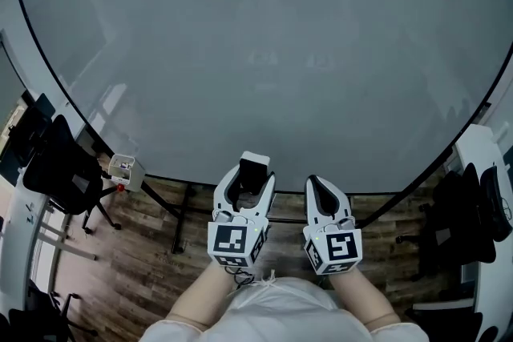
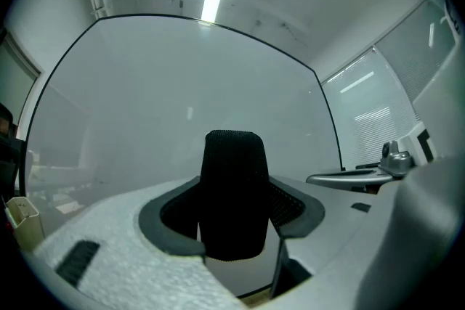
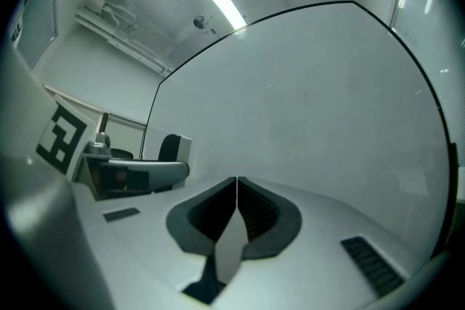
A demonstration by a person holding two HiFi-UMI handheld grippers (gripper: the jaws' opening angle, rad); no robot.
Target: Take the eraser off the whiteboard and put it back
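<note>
Left tool (image 1: 252,185) jaws wide, clamped on the black eraser (image 2: 232,192), which stands upright between the pads and pokes out past the tips. Right tool (image 1: 324,193) just beside the left tool, on its right, jaws pressed together with nothing between them. Whiteboard (image 1: 264,52) fills the view ahead of both tools; the eraser sits in front of its lower edge, and contact with the board can't be told. Wood floor (image 1: 144,252) below the tools.

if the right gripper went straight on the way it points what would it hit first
Probably the whiteboard: the right gripper, shut and empty, points at its bare surface with nothing between. The gap is hard to judge.
</note>
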